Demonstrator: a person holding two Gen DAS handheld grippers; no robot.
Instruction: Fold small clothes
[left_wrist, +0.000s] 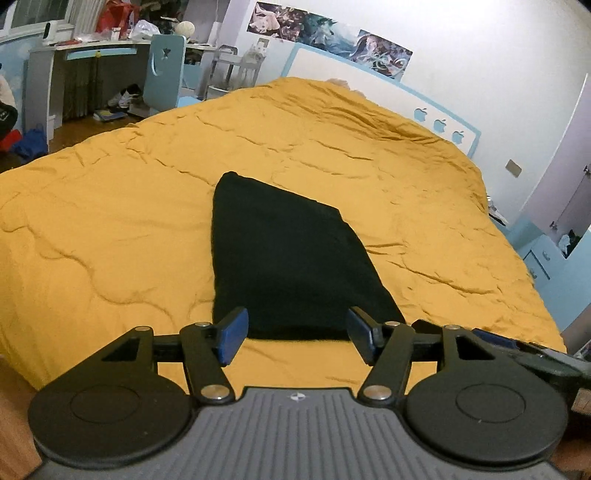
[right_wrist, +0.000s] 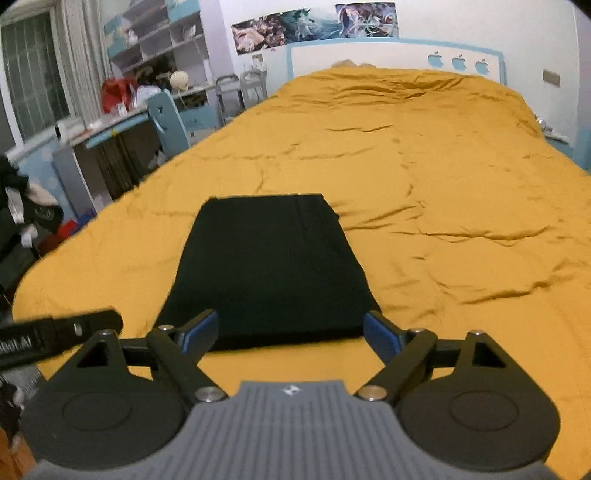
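A black garment (left_wrist: 291, 258) lies folded flat on the yellow bedspread (left_wrist: 110, 221), near the bed's front edge. My left gripper (left_wrist: 297, 334) hangs above the garment's near edge, open, its blue pads (left_wrist: 232, 334) apart with nothing between them. In the right wrist view the same black garment (right_wrist: 269, 266) shows as a neat rectangle with a seam along its right side. My right gripper (right_wrist: 290, 334) is open wide above its near edge and holds nothing. Part of the left gripper (right_wrist: 59, 334) juts in at the left of that view.
The bedspread (right_wrist: 443, 184) stretches far back to a white and blue headboard (right_wrist: 388, 55). A desk (left_wrist: 92, 55) and a blue chair (left_wrist: 164, 70) stand left of the bed. Clutter lies on the floor at the left (right_wrist: 33, 214). A blue cabinet (left_wrist: 543, 254) stands at the right.
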